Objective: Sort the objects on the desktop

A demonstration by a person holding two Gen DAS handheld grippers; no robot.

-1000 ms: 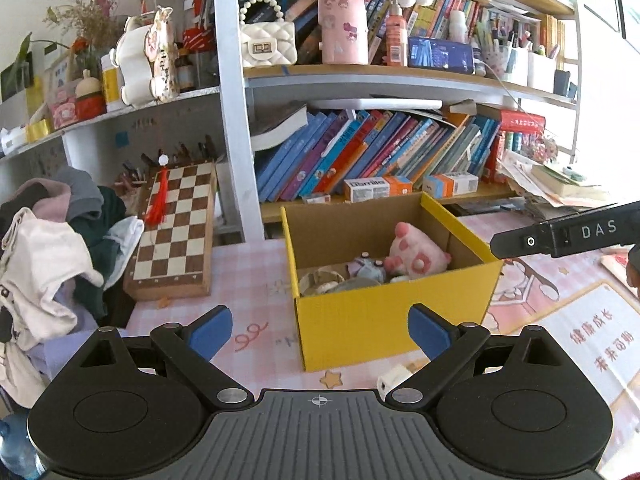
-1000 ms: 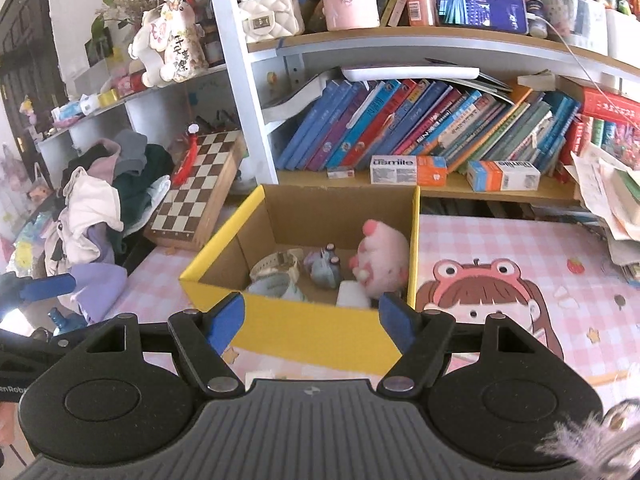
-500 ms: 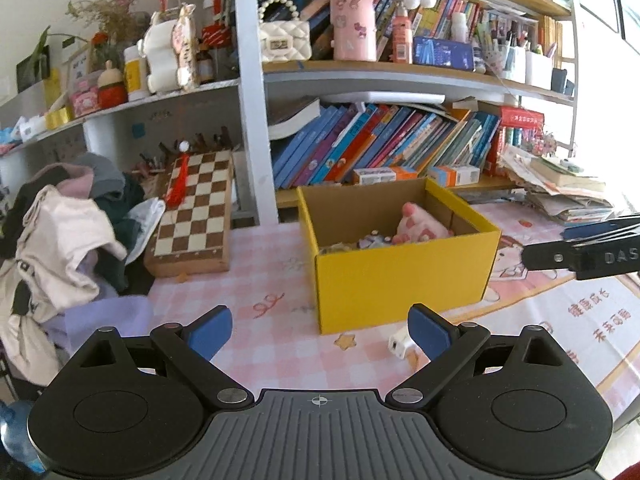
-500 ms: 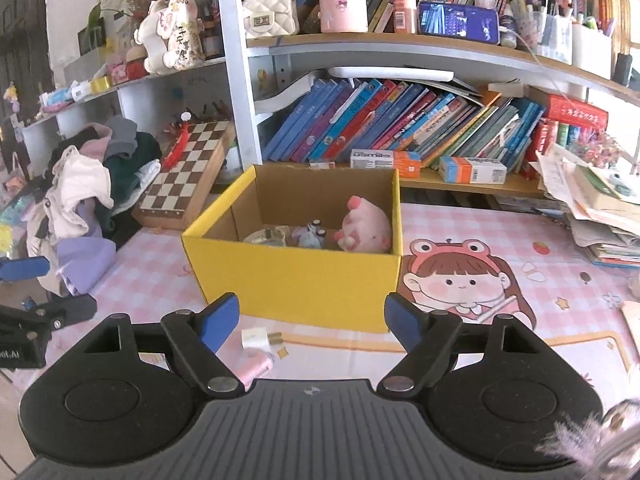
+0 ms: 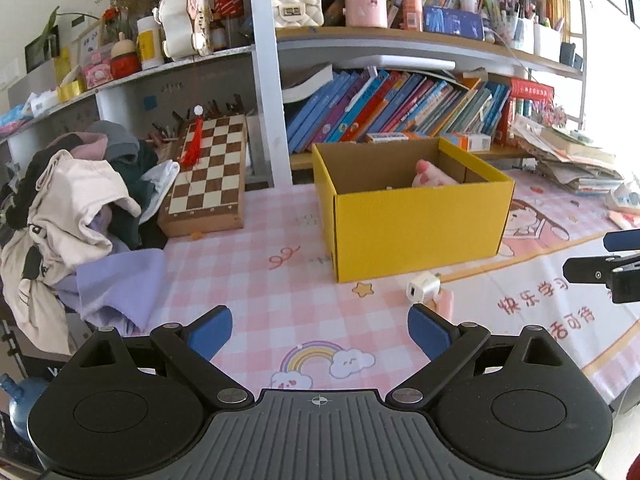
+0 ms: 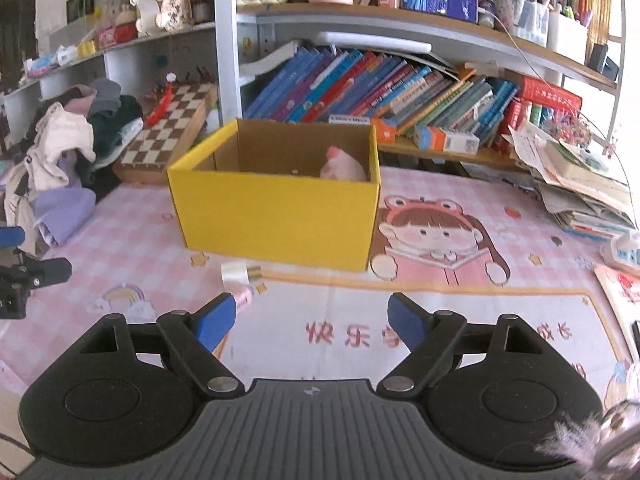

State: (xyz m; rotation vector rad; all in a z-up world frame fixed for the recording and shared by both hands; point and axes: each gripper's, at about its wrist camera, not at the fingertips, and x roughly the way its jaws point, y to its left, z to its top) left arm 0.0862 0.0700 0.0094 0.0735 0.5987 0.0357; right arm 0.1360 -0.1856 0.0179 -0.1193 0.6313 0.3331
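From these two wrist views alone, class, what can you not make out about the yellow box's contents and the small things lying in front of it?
- Yellow box: both views; its front wall hides everything but the top of the pink plush toy.
- Pink object beside the white plug: right wrist view, half hidden by a fingertip; left wrist view likewise.
- Plug's prongs: blurred, too small.
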